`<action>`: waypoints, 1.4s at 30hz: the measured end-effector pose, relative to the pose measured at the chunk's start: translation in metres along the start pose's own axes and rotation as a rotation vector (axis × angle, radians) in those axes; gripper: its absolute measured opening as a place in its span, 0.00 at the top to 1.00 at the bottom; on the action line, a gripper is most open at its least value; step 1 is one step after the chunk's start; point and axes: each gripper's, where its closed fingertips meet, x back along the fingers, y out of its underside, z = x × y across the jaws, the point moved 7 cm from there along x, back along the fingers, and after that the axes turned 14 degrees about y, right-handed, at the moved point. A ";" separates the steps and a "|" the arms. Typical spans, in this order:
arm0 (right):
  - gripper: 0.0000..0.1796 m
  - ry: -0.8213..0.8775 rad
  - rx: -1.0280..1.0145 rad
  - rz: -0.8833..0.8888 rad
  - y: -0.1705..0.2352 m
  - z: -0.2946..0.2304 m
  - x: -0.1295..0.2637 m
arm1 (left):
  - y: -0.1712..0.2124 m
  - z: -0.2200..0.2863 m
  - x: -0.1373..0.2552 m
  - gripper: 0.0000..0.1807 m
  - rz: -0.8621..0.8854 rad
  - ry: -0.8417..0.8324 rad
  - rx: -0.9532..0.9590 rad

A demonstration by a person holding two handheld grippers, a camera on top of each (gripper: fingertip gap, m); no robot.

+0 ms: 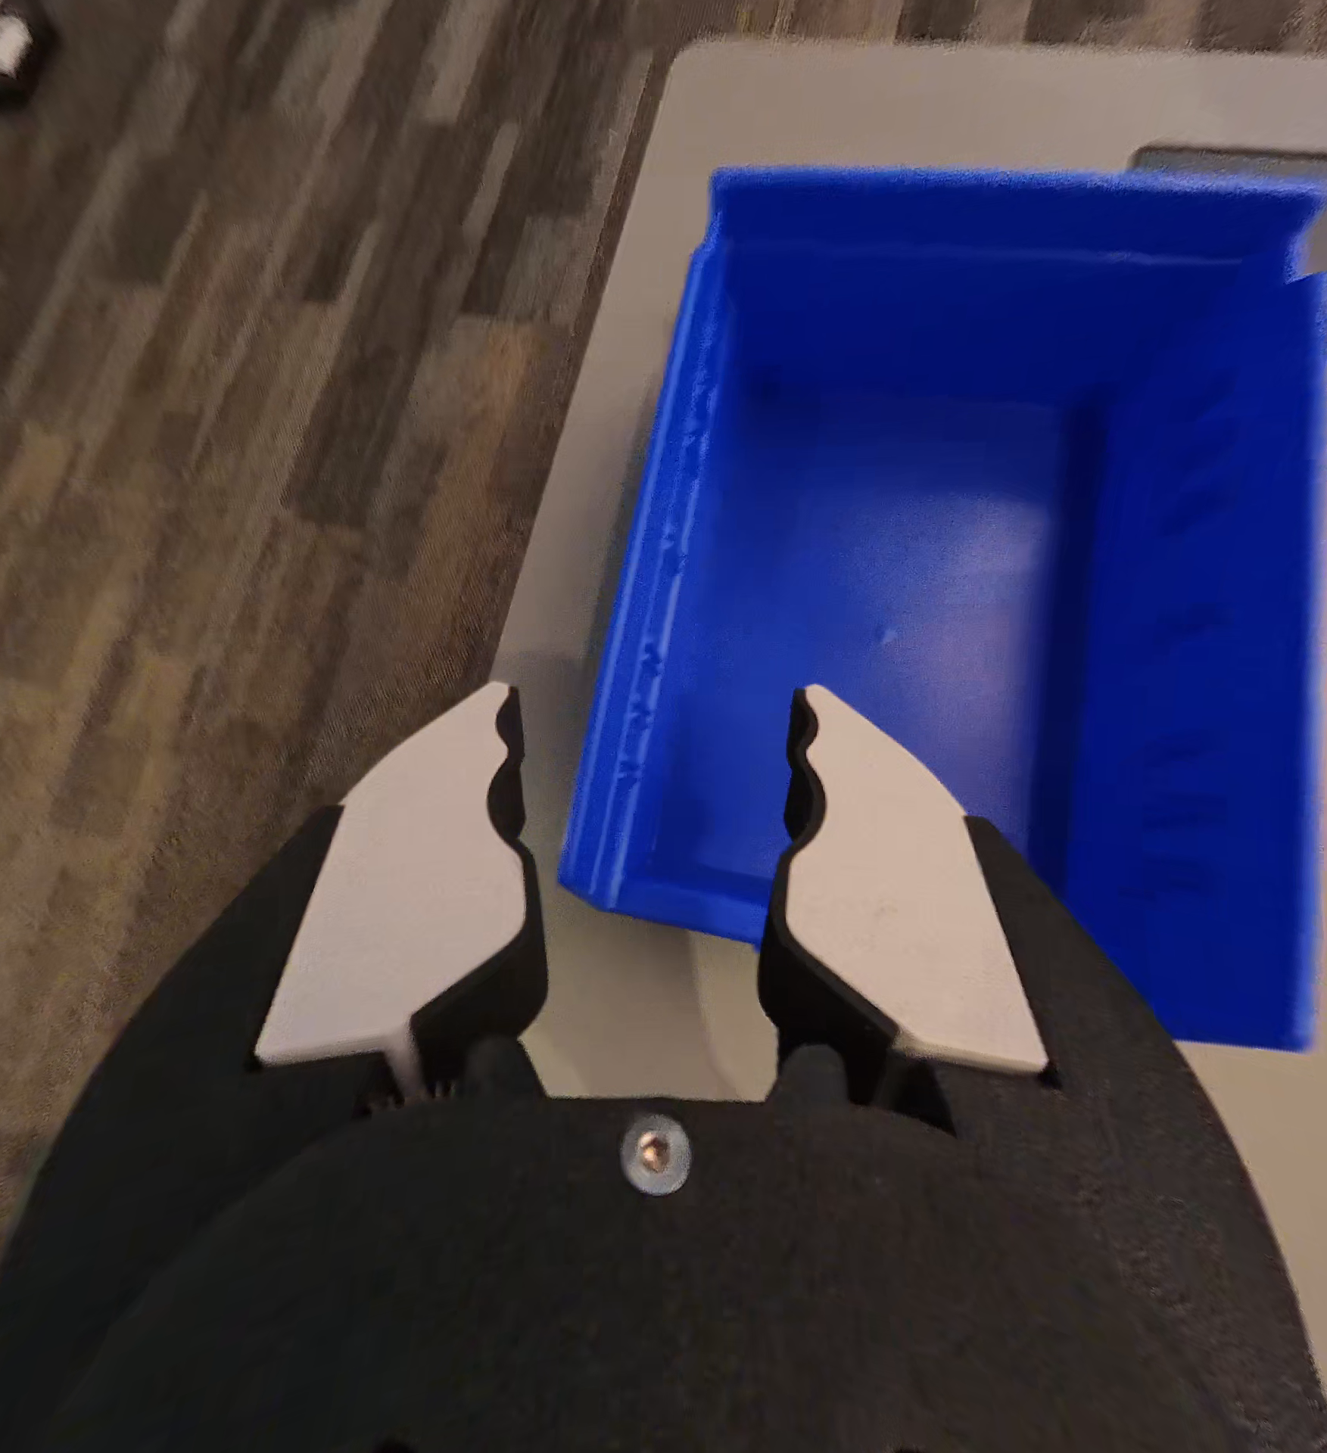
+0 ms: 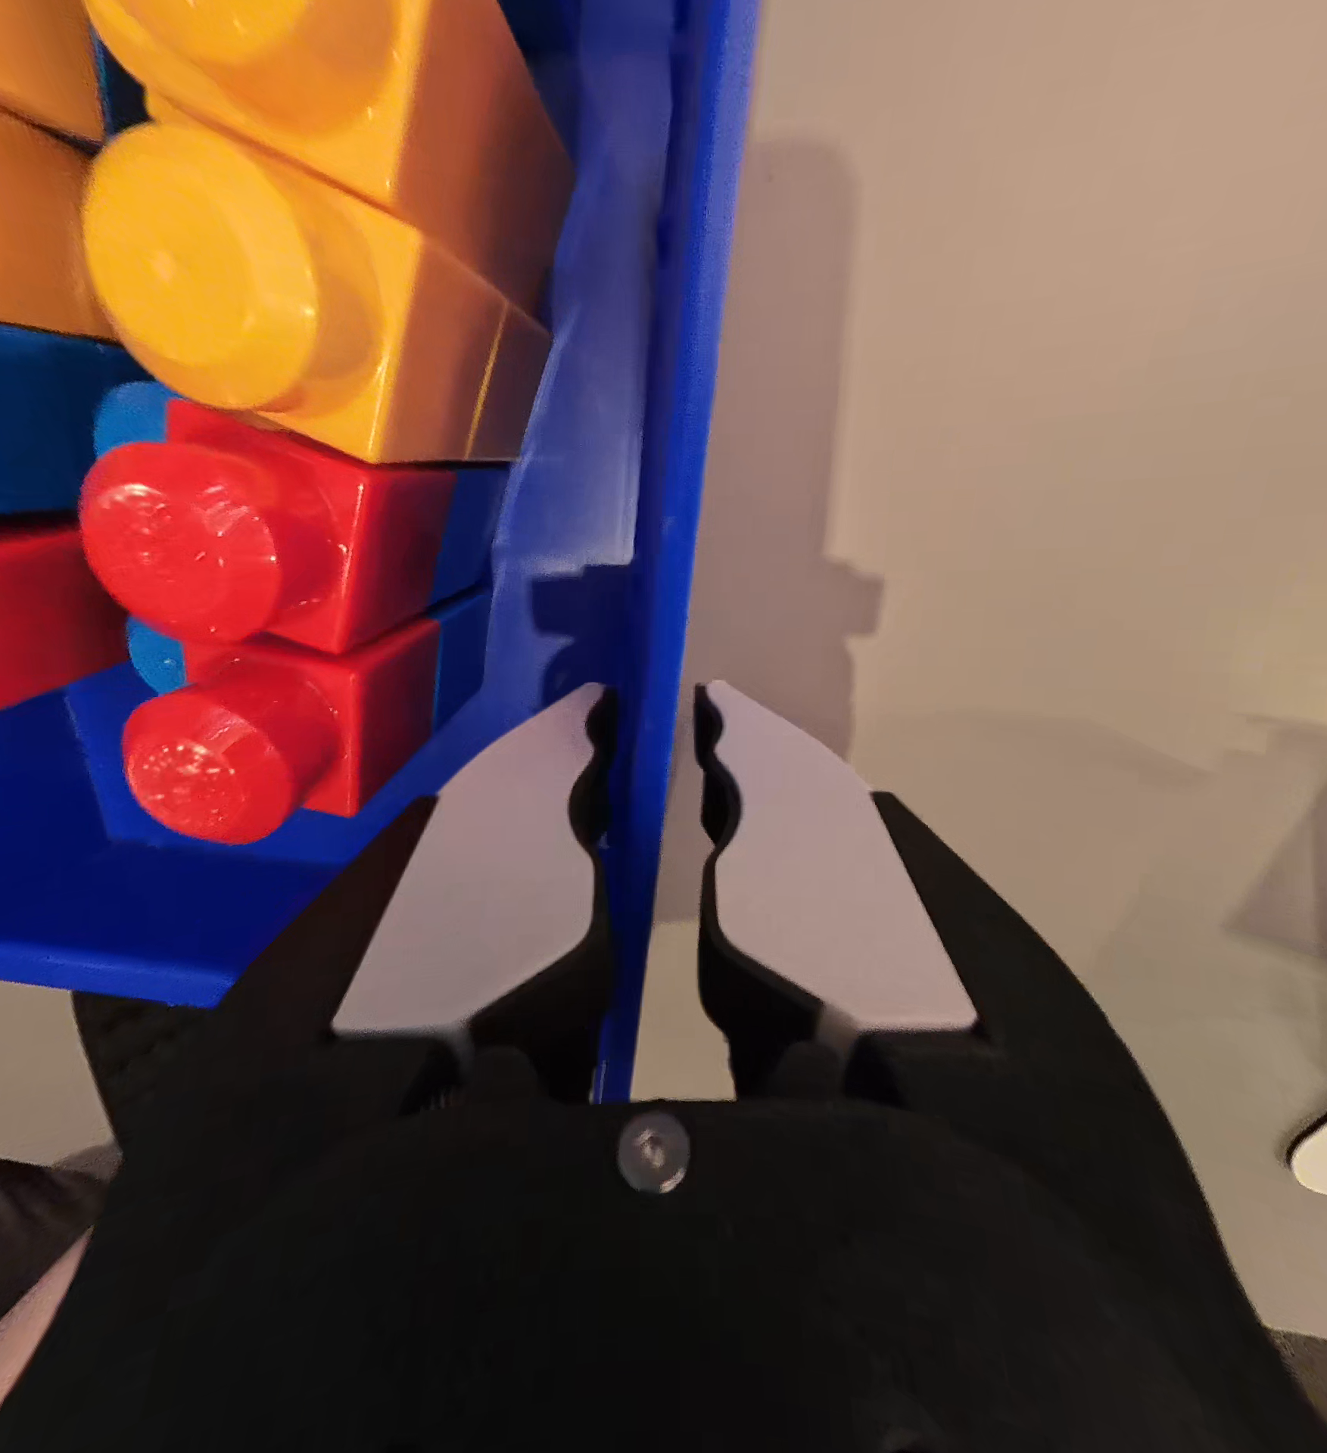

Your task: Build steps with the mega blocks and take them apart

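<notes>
1. Left gripper (image 1: 656,700): jaws spread wide, nothing between them. It hangs above the near left corner of a blue plastic bin (image 1: 919,590); its right fingertip (image 1: 841,755) overlaps the bin's interior in the left wrist view.
2. That bin sits on a light grey table (image 1: 762,110) near the table's left edge. Its visible floor holds no blocks. A dark patterned floor (image 1: 212,432) lies to the left.
3. Right gripper (image 2: 648,700): jaws drawn close around the thin side wall (image 2: 660,550) of a blue bin, one finger inside, one outside. The left pad touches the wall; a slight gap shows at the right pad, so a firm grasp cannot be confirmed.
4. Mega blocks: inside this bin, left of the wall, lie two yellow blocks (image 2: 314,259), studs toward the camera, above two red blocks (image 2: 251,550), with blue blocks (image 2: 7,409) partly hidden beside them.
5. Whether both views show one bin cannot be told.
</notes>
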 end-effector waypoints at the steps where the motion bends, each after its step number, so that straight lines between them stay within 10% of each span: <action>1: 0.91 -0.004 0.008 -0.017 0.000 -0.003 -0.003 | 0.006 -0.011 -0.005 0.63 -0.020 0.000 0.023; 8: 0.95 -0.021 -0.066 -0.050 -0.001 -0.006 -0.007 | 0.040 -0.055 -0.055 0.60 -0.162 0.103 0.101; 22: 0.96 -0.060 -0.066 -0.077 0.001 -0.025 -0.006 | 0.062 -0.014 -0.097 0.96 -0.500 0.342 0.135; 42: 0.94 -0.124 0.136 -0.189 -0.032 -0.139 0.008 | 0.066 0.169 -0.104 0.87 -0.863 0.413 -0.296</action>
